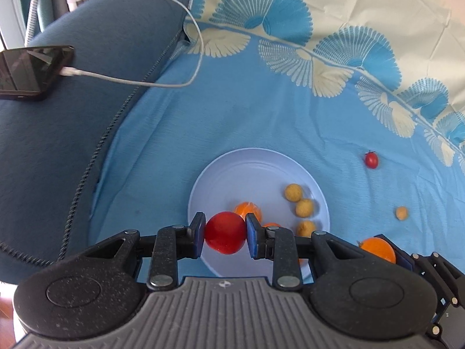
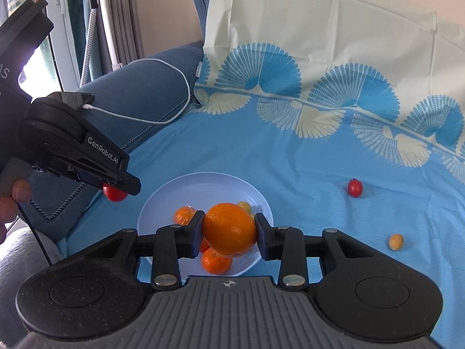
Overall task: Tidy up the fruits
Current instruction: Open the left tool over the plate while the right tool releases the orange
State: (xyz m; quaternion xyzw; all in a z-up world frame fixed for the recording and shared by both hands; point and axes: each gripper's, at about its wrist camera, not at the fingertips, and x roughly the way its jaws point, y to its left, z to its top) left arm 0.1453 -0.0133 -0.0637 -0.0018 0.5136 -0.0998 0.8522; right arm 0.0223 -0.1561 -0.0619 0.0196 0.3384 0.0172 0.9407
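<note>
A bed [image 1: 261, 122] under a blue sheet with pale fan prints fills both views, with a dark blue cushion [image 1: 58, 145] along its left side. On the cushion lies a phone [image 1: 29, 71] with a white cable [image 1: 130, 80] plugged in.

A pale plate [image 1: 238, 174] sits on the sheet. In it lie peeled orange pieces [image 1: 248, 209] and three small yellow fruits [image 1: 293, 192].

The left tongs [image 1: 225, 234] are clamped on a red tomato [image 1: 225, 232], held over the plate's near edge. The right tongs [image 2: 229, 229] grip an orange [image 2: 229, 225] above the plate, their pads pressed to its sides.

On the sheet to the right of the plate, well apart from it, lie a small red tomato [image 1: 371, 159] and, nearer the camera, one small yellow fruit [image 1: 401, 213].

In the right wrist view a thumb [image 2: 20, 190] shows at the left tongs' handle.
</note>
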